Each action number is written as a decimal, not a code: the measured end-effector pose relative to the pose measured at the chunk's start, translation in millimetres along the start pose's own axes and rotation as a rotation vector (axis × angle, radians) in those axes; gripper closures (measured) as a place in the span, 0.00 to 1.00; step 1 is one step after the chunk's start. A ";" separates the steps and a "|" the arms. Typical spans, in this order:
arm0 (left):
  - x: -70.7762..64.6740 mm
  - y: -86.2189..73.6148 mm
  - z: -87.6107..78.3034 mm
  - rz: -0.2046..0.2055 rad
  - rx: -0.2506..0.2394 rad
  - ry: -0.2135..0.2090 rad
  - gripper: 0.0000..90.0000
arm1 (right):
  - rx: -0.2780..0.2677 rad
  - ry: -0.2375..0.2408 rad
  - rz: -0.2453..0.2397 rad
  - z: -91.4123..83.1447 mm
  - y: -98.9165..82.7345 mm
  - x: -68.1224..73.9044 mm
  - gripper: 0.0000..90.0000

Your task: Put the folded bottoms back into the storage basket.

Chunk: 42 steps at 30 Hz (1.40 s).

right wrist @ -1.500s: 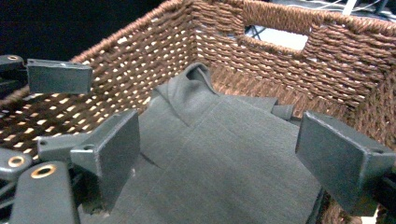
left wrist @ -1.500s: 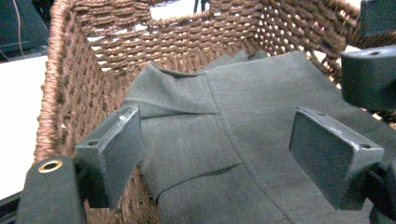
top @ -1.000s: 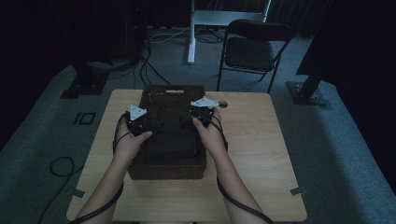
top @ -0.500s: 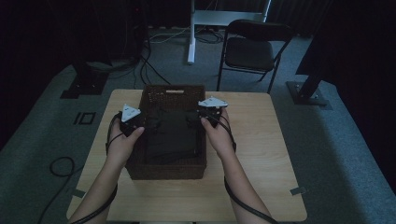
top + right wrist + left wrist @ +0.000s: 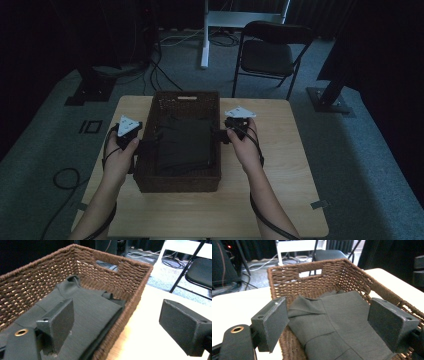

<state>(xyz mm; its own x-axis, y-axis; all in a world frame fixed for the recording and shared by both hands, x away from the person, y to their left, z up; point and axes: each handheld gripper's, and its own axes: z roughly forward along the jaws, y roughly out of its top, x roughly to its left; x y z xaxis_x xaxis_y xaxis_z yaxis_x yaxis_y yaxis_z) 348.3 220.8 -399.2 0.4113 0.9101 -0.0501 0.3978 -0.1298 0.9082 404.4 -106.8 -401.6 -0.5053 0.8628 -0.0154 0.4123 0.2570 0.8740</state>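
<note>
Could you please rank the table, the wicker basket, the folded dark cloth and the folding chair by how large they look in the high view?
1. table
2. wicker basket
3. folding chair and folded dark cloth: these look about alike, and the chair stands farther from the camera, so I would not rank them.

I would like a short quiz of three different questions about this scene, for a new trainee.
1. True or false: both tools are open.
2. What lies inside the brown woven wicker basket?
3. The left tool straddles: A) the basket's left wall, B) a chair leg, C) a cable.

Key
1. True: the left tool and the right tool each hold their jaws wide apart.
2. A folded dark grey cloth garment.
3. A
</note>
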 end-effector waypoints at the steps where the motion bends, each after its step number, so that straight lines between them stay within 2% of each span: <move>1: 1.6 -1.1 -1.5 -0.002 0.003 0.003 0.19 | 0.001 -0.003 0.000 -1.4 -1.5 -1.8 0.14; 9: 14.7 -11.0 -10.9 -0.023 -0.004 0.037 0.19 | 0.010 -0.039 0.021 -9.0 -16.4 -15.4 0.14; 13: 21.9 -18.6 -15.9 -0.036 -0.017 0.065 0.19 | 0.040 -0.047 0.011 -11.5 -27.4 -22.1 0.14; 14: 24.7 -21.2 -17.6 -0.042 -0.031 0.086 0.19 | 0.039 -0.050 0.017 -12.8 -30.1 -24.6 0.14; 16: 33.1 -27.3 -22.2 -0.034 -0.026 0.128 0.19 | 0.037 -0.061 0.026 -15.2 -34.3 -29.7 0.14; 18: 36.2 -29.4 -23.8 -0.043 -0.031 0.139 0.19 | 0.037 -0.070 0.031 -18.2 -39.5 -34.9 0.14; 21: 46.0 -37.8 -27.3 -0.063 -0.016 0.160 0.19 | 0.039 -0.082 0.043 -21.6 -48.6 -42.9 0.14; 27: 53.1 -48.1 -29.8 -0.072 -0.005 0.181 0.19 | 0.051 -0.109 0.061 -27.4 -66.5 -56.3 0.14; 28: 56.7 -53.4 -31.1 -0.089 -0.004 0.189 0.19 | 0.052 -0.111 0.061 -28.5 -69.1 -57.9 0.14; 30: 58.1 -55.8 -31.4 -0.090 0.001 0.193 0.19 | 0.054 -0.118 0.064 -30.3 -73.8 -60.7 0.14; 31: 61.8 -63.5 -32.7 -0.103 0.014 0.203 0.19 | 0.059 -0.125 0.063 -31.3 -76.5 -62.6 0.14; 36: 67.5 -78.2 -35.4 -0.126 0.031 0.212 0.19 | 0.082 -0.145 0.073 -34.8 -94.2 -72.0 0.14; 38: 68.4 -80.8 -35.9 -0.126 0.035 0.212 0.19 | 0.089 -0.145 0.077 -35.2 -97.7 -73.1 0.14; 39: 70.2 -86.2 -36.8 -0.125 0.044 0.225 0.19 | 0.101 -0.149 0.073 -36.2 -104.7 -76.3 0.14; 41: 71.9 -91.4 -38.2 -0.114 0.051 0.243 0.19 | 0.101 -0.156 0.100 -37.1 -111.3 -79.8 0.15; 42: 72.9 -94.2 -38.9 -0.122 0.051 0.241 0.19 | 0.104 -0.159 0.104 -37.5 -114.2 -81.2 0.15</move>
<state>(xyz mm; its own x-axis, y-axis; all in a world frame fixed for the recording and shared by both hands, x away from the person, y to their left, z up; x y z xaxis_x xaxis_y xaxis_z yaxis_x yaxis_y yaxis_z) 308.9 314.6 -472.3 0.1530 0.9869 -0.0519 0.4756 -0.0275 0.8793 369.9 -222.5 -482.0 -0.3335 0.9427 -0.0112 0.5363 0.1995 0.8201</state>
